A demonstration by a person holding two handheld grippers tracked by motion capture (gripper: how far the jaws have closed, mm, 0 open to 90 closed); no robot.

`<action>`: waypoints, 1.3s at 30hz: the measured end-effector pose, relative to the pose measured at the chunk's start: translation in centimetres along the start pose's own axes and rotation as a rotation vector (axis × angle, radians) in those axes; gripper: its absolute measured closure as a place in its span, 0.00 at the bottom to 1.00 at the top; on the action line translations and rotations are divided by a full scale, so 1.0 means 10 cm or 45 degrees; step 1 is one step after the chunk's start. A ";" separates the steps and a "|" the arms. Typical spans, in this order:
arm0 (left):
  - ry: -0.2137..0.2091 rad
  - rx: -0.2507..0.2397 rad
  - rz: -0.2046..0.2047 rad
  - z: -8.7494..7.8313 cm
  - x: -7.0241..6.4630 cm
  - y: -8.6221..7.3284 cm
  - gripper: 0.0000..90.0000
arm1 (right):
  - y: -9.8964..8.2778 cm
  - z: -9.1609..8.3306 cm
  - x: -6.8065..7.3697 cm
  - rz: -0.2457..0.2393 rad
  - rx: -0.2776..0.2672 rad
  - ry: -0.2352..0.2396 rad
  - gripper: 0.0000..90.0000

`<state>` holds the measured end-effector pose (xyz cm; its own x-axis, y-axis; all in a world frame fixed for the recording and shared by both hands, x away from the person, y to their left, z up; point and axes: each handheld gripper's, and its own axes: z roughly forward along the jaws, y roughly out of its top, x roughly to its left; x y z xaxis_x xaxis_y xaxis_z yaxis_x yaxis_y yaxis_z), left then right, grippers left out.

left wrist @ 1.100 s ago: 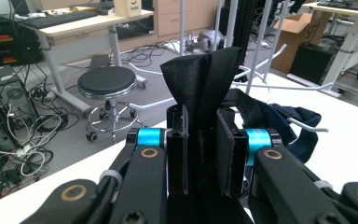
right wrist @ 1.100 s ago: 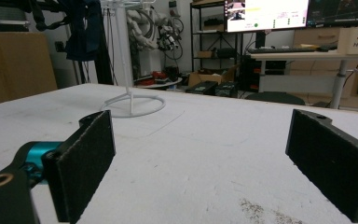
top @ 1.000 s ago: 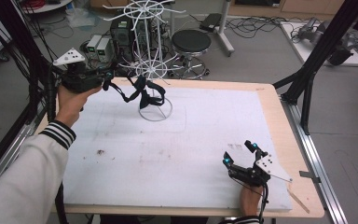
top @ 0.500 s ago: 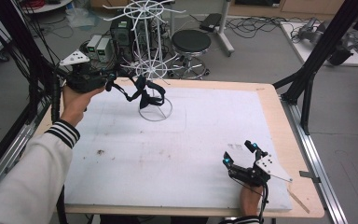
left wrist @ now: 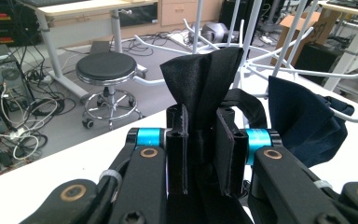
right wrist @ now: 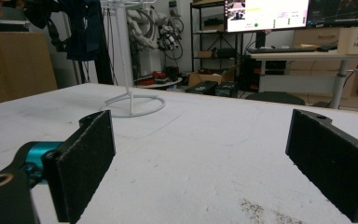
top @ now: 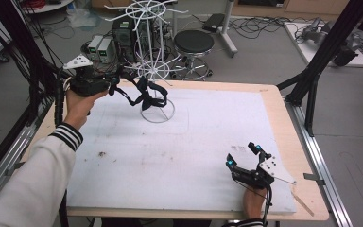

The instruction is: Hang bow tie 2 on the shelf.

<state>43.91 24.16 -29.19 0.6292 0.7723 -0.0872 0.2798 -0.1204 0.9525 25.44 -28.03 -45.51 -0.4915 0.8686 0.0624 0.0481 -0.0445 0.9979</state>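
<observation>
My left gripper point(top: 117, 86) hovers over the table's far left corner, shut on a black fabric strap point(top: 131, 98). In the left gripper view the pads point(left wrist: 226, 149) pinch a fold of that black fabric point(left wrist: 205, 70). The strap runs to a dark navy cloth piece point(top: 147, 97) that hangs at a lower arm of the white wire rack point(top: 153, 71); the navy cloth point(left wrist: 303, 126) also shows in the left gripper view. My right gripper point(top: 244, 155) rests on the white mat near the front right, open, with nothing between its pads point(right wrist: 91, 158).
The rack's ring base point(top: 158, 112) stands on the white mat point(top: 208, 127) at the far centre-left. A black stool point(top: 194, 42) and computer cases stand behind the table. Black frame posts point(top: 312, 90) rise at the right edge. Small dark specks point(top: 101, 153) mark the mat.
My left gripper has edged slightly toward the rack with the fabric still in it. The right gripper has not moved.
</observation>
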 end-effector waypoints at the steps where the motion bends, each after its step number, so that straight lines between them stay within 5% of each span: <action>1: -0.003 -0.002 -0.004 0.00 0.00 0.00 0.84 | 0.00 0.00 0.00 0.000 0.001 -0.002 0.08; 23: -0.031 0.036 -0.047 0.14 0.06 -0.19 0.84 | 0.00 0.00 0.00 -0.003 -0.001 -0.002 0.08; 39: -0.038 0.083 -0.070 0.38 -0.03 -0.35 0.84 | 0.00 0.00 0.00 -0.001 -0.001 -0.003 0.08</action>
<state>45.52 21.97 -33.64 0.6329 0.7598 -0.1485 0.3607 -0.1197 0.9250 25.43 -28.02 -45.50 -0.4897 0.8697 0.0615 0.0472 -0.0440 0.9979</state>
